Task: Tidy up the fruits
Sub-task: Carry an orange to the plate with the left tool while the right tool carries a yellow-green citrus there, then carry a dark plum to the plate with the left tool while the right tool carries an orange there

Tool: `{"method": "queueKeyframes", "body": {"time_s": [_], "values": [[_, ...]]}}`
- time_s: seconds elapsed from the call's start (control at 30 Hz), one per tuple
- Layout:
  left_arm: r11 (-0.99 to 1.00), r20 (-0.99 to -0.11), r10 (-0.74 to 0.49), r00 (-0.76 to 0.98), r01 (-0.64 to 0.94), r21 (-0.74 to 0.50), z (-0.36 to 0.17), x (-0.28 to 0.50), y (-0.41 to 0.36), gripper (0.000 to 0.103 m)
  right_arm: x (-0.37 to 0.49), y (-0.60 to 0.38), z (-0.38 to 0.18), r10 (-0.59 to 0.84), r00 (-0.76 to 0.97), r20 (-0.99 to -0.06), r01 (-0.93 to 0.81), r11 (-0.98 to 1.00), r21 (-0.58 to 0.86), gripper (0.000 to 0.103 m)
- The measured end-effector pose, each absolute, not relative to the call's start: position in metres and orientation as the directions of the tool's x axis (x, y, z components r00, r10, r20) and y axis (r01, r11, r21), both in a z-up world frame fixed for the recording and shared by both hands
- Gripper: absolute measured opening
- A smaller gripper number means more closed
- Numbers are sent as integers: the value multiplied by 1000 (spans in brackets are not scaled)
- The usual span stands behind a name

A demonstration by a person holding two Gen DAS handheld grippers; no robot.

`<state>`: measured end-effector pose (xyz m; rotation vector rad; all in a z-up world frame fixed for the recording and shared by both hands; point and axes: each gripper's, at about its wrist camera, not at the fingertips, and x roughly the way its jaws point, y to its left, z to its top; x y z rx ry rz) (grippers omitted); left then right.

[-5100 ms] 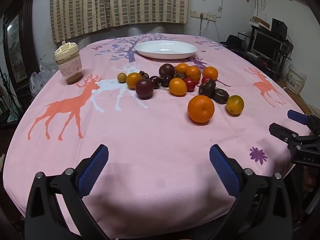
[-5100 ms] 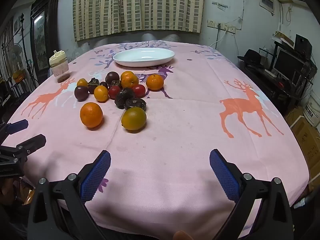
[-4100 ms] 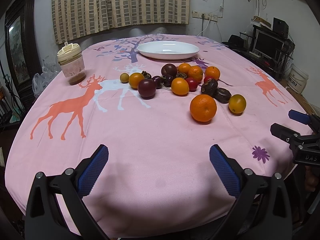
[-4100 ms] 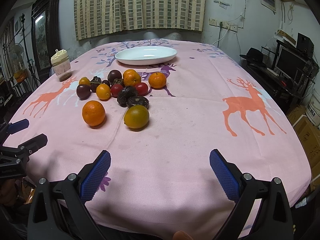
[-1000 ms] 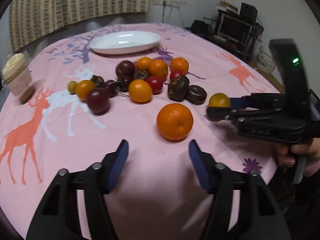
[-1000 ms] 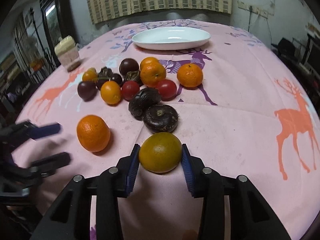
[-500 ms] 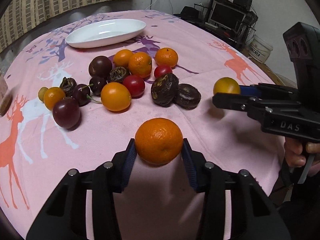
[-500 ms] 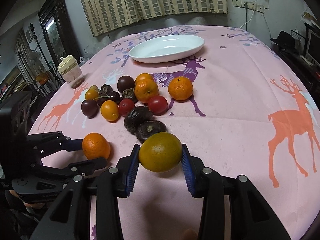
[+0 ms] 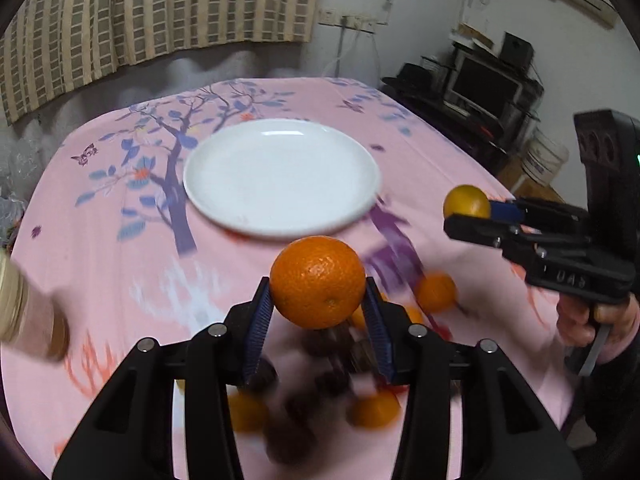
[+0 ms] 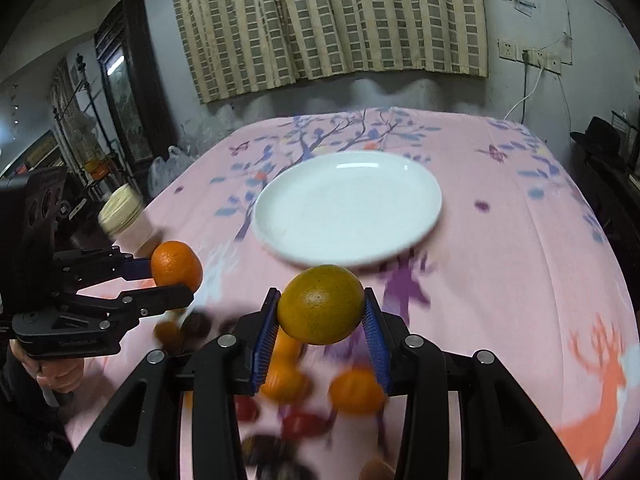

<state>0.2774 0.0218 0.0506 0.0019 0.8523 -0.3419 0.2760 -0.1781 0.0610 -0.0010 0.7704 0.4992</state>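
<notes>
My left gripper (image 9: 318, 312) is shut on a bright orange (image 9: 318, 282) and holds it in the air, short of the white plate (image 9: 280, 176). My right gripper (image 10: 320, 320) is shut on a yellow-green orange (image 10: 321, 310) and holds it just short of the same plate (image 10: 348, 204). The plate has nothing on it. Each gripper shows in the other's view: the right one (image 9: 470, 216) with its fruit (image 9: 466, 202), the left one (image 10: 176, 280) with its orange (image 10: 176, 266). The rest of the fruit pile (image 9: 320, 396) lies blurred on the cloth below.
A pink tablecloth with deer and tree prints (image 10: 520, 240) covers the table. A jar with a cream lid (image 10: 126, 220) stands at the left edge. Curtains hang behind the table; shelves and a monitor (image 9: 488, 84) stand to the right.
Both grippers have lifted their fruit off the cloth and moved forward over the pile toward the plate. The plate now looks much nearer in both views.
</notes>
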Motion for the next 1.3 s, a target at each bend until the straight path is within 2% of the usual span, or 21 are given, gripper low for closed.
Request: {"method": "queueKeyframes", "body": {"time_s": [0.2,0.43,0.5,0.53,0.57,0.67,0.73,0.77,0.97,1.07,1.3], "values": [[963,-784,-244,571,240,-125,30,390,21,44,376,-141,38,373,587,-719,-407,903,137,41],[975,-845,-179,504,208,-83,-3,436,16,45,422,-125,0,342,522,-782,-381,913,145,42],[981,-843,-159,513,180,-75,-3,438,21,52,422,-124,-4,339,518,-785,-385,912,140,43],[984,-837,-147,527,165,-68,-1,437,23,60,420,-125,-2,344,524,-780,-388,911,141,46],[985,-829,-148,539,159,-72,4,433,27,69,414,-127,1,345,533,-773,-392,910,136,47],[982,-804,-162,572,171,-76,24,405,40,81,387,-138,19,341,573,-746,-412,906,98,47],[985,-782,-145,606,164,-55,37,378,52,91,358,-150,33,340,606,-719,-427,902,67,56],[987,-767,-137,626,152,-52,42,361,61,93,345,-158,38,341,617,-709,-432,900,57,59],[988,-738,-146,659,54,-148,35,276,104,93,277,-193,25,358,605,-711,-414,904,103,62],[989,-737,-112,667,4,-146,26,245,113,93,261,-193,8,350,580,-735,-409,906,108,62],[983,-733,-169,659,53,-178,11,195,107,93,255,-191,-17,298,544,-784,-388,918,81,60]]}}
